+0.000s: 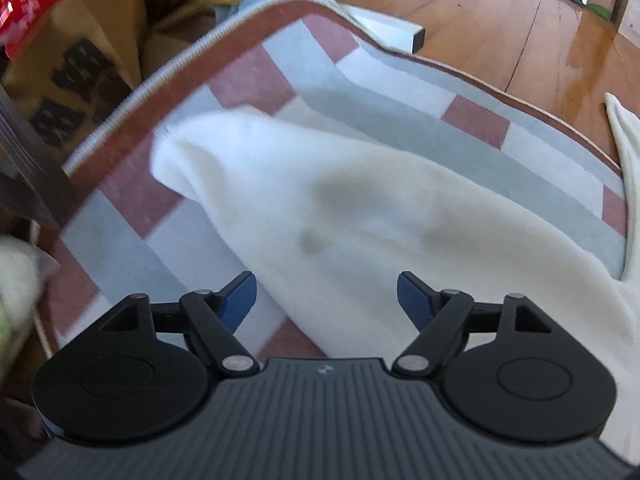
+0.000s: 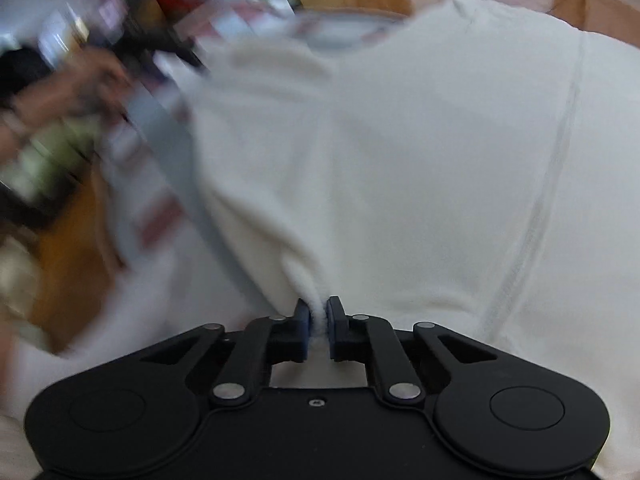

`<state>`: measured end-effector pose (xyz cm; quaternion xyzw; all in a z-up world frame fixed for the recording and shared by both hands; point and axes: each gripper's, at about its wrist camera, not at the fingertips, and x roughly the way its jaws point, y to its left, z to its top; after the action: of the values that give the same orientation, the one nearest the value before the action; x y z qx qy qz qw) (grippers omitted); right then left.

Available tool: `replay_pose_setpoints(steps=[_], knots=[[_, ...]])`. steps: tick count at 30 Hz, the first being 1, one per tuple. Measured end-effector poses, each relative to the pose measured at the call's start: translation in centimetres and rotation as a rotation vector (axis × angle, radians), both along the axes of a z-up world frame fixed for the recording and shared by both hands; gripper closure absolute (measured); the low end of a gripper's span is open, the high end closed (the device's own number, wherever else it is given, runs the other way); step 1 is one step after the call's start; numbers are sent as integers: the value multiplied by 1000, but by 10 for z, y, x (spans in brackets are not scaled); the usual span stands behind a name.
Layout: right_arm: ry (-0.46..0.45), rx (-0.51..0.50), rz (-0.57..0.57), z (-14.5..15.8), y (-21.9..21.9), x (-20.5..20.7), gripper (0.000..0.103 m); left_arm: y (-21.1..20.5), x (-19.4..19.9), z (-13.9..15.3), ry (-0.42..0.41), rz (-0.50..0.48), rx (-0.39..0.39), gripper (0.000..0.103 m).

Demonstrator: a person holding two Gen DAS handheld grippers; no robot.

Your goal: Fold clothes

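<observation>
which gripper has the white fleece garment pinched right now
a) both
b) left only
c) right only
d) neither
c: the right gripper has its fingers shut on a bunched fold of the white fleece garment, while the left gripper stands open above the cloth with nothing pinched.

Ahead of my left claw (image 1: 326, 298) I see a wood floor (image 1: 500, 40) with a checked rug (image 1: 280, 80) on it, pale blue, white and dusty red squares inside a brown border. A white fleece garment (image 1: 360, 220) lies on the rug, straight ahead of that claw and spreading off to its right. A cardboard box (image 1: 80, 60) stands beyond the rug's left edge. From my right claw (image 2: 319, 322) the same garment (image 2: 400, 160) fills the view ahead, rug (image 2: 160, 160) showing to its left, blurred, with bare floor (image 2: 72, 240) beside it.
</observation>
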<state>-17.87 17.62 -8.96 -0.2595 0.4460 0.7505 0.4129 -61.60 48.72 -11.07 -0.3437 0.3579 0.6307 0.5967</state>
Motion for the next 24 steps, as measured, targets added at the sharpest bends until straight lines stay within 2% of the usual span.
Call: replay_pose_setpoints(steps=[1, 2, 4, 6, 8, 9, 10, 11, 12, 13, 16, 17, 19, 21, 24], knots=[[79, -10, 12, 4, 0, 10, 92, 0, 2, -2, -12, -2, -1, 25], [113, -39, 22, 2, -2, 16, 99, -1, 3, -4, -24, -5, -2, 25], [141, -113, 40, -11, -10, 23, 100, -1, 7, -8, -30, -15, -13, 25], [168, -188, 59, -24, -17, 29, 97, -2, 12, -10, -17, -28, -23, 25], [186, -165, 33, -17, -31, 36, 90, -4, 14, -9, -23, -44, -21, 25], [211, -143, -5, -11, -37, 40, 84, -4, 15, -9, -25, -50, -25, 25], [237, -121, -49, -6, -42, 43, 59, -5, 17, -9, -27, -55, -29, 25], [250, -103, -88, -3, -46, 45, 39, -6, 18, -10, -30, -61, -33, 25], [251, -95, -105, -2, -49, 42, 37, -6, 19, -10, -32, -66, -38, 25], [236, -93, -91, -1, -51, 38, 36, -6, 18, -12, -41, -60, -48, 25], [95, -106, -66, -5, -51, 22, 36, -5, 12, -17, -88, -25, -81, 25], [84, -125, -69, -8, -50, 20, 36, -5, 10, -18, -99, -12, -86, 25], [119, -190, -86, -16, -48, 26, 36, -5, 5, -20, -119, 13, -96, 25], [125, -203, -98, -23, -45, 25, 36, -5, 2, -20, -141, 19, -87, 25], [135, -107, -95, -23, -39, 22, 36, -5, -1, -22, -193, 15, -61, 28]])
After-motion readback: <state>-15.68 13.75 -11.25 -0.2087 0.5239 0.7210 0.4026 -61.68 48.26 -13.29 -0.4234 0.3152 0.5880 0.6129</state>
